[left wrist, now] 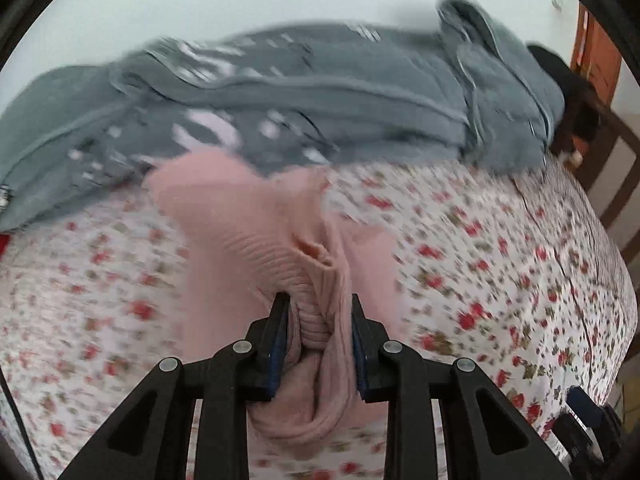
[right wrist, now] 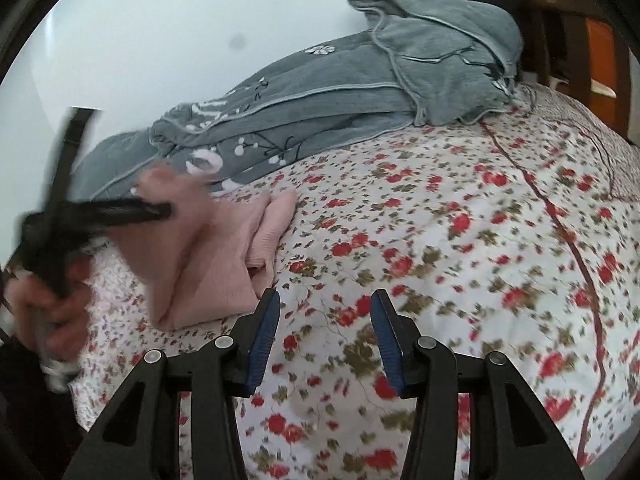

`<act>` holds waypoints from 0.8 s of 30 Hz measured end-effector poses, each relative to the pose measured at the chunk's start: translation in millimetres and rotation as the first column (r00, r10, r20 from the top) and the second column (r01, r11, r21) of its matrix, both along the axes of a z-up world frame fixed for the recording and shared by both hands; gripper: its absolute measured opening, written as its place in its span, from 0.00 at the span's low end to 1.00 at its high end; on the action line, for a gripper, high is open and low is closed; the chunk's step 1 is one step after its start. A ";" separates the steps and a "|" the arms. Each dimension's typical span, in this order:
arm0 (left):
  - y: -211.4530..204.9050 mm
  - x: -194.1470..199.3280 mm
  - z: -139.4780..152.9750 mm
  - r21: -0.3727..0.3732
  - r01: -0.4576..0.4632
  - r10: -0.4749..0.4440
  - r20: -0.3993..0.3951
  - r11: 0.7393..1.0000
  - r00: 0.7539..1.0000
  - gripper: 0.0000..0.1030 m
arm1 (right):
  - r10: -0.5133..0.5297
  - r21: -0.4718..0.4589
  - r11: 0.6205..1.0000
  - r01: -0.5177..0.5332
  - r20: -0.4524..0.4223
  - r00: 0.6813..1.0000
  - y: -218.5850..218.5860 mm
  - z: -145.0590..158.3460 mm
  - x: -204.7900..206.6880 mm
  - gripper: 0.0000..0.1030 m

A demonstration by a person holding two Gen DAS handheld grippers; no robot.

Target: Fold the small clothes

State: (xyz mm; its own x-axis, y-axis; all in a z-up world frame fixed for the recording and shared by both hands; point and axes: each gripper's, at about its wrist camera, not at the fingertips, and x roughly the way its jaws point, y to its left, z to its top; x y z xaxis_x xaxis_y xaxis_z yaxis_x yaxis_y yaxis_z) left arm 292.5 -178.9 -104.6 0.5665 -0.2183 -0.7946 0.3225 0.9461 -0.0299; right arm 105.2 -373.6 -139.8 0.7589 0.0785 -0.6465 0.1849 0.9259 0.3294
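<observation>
A small pink ribbed knit garment (left wrist: 248, 236) lies on the floral bedspread (left wrist: 500, 240). My left gripper (left wrist: 320, 312) is shut on a bunched fold of it, the cloth filling the gap between the blue pads. In the right wrist view the pink garment (right wrist: 216, 256) lies at the left, partly lifted by the blurred left gripper (right wrist: 160, 210) in a hand. My right gripper (right wrist: 324, 316) is open and empty above the bedspread (right wrist: 460, 280), just right of the garment's near edge.
A grey quilt with white flower print (left wrist: 320, 92) (right wrist: 340, 96) is heaped along the wall side of the bed. A wooden chair (right wrist: 576, 40) stands at the far right beyond the bed. The white wall (right wrist: 180, 20) is behind.
</observation>
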 end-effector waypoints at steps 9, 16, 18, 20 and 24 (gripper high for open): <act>-5.0 -20.5 -2.6 -0.166 0.180 -0.183 -0.003 0.970 0.983 0.60 | -0.001 -0.028 1.000 0.001 -0.003 1.000 -4.7 2.2 -12.9 0.46; 72.8 -31.1 35.9 -0.144 0.059 -0.041 0.125 0.988 0.991 0.69 | 0.092 -0.001 0.996 -0.092 0.046 0.995 22.3 3.2 18.5 0.46; 104.3 -30.9 33.1 -0.125 -0.014 0.030 0.128 0.992 0.991 0.69 | 0.146 -0.001 0.989 -0.146 0.067 0.987 37.9 5.1 34.1 0.46; 128.7 -27.0 26.1 -0.118 -0.059 0.073 0.122 0.991 0.990 0.69 | 0.177 0.002 0.984 -0.178 0.076 0.981 50.0 5.7 48.0 0.46; 182.6 -30.9 4.3 -0.132 -0.136 0.147 0.078 0.982 0.986 0.69 | 0.249 0.008 0.968 -0.251 0.084 0.965 79.1 5.9 83.1 0.46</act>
State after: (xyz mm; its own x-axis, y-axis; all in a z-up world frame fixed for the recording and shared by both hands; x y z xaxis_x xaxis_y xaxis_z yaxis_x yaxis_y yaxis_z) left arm 261.6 3.7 -100.3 0.6646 -0.2261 -0.7121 0.1926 0.9728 -0.1291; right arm 188.3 -294.5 -133.9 0.7638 0.2841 -0.5796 -0.0801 0.9327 0.3515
